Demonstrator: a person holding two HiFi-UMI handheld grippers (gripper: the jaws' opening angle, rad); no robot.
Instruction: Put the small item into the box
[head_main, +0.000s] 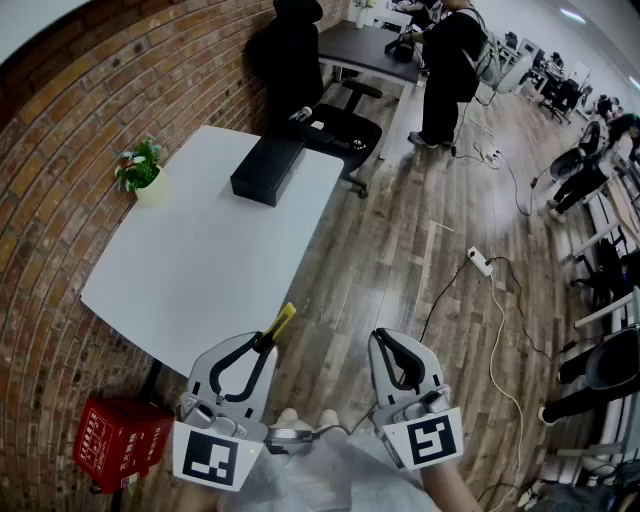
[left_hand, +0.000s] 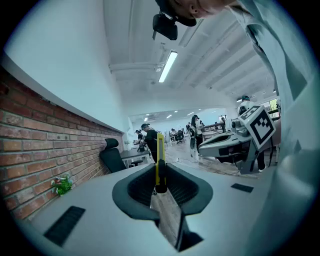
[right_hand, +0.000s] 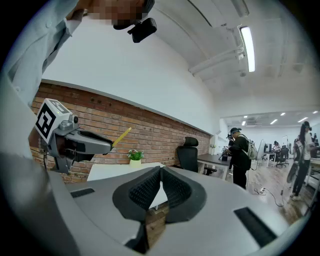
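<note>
Red crate (head_main: 118, 440): stood on the floor to the left of the left gripper (head_main: 268, 340), beside the table leg.
Plant (head_main: 138, 168): far ahead and to the left of the left gripper, at the table's wall-side edge.
Table (head_main: 200, 270): white, with its near edge just ahead of the left gripper.
Left gripper, state: jaws pressed onto 1 end of the small item (left_hand: 159, 155), with nothing else between them.
Small item, position: slim and yellow, it projected forward past the jaw tips (head_main: 281, 322), clear of the table. Its long axis ran along the gripper's own line and pointed roughly toward the box.
Box (head_main: 268, 168): black and oblong, on the far part of the table, well ahead of the left gripper and almost straight along its line. Whether its top was open could not be told.
Right gripper (head_main: 385, 345): jaws pressed together on nothing (right_hand: 161, 175), held over the wooden floor to the right of the table.
Governing relation: the box lay straight ahead of the loaded left gripper, the nearer of the 2. The likely next move was a long forward reach across the table.
</note>
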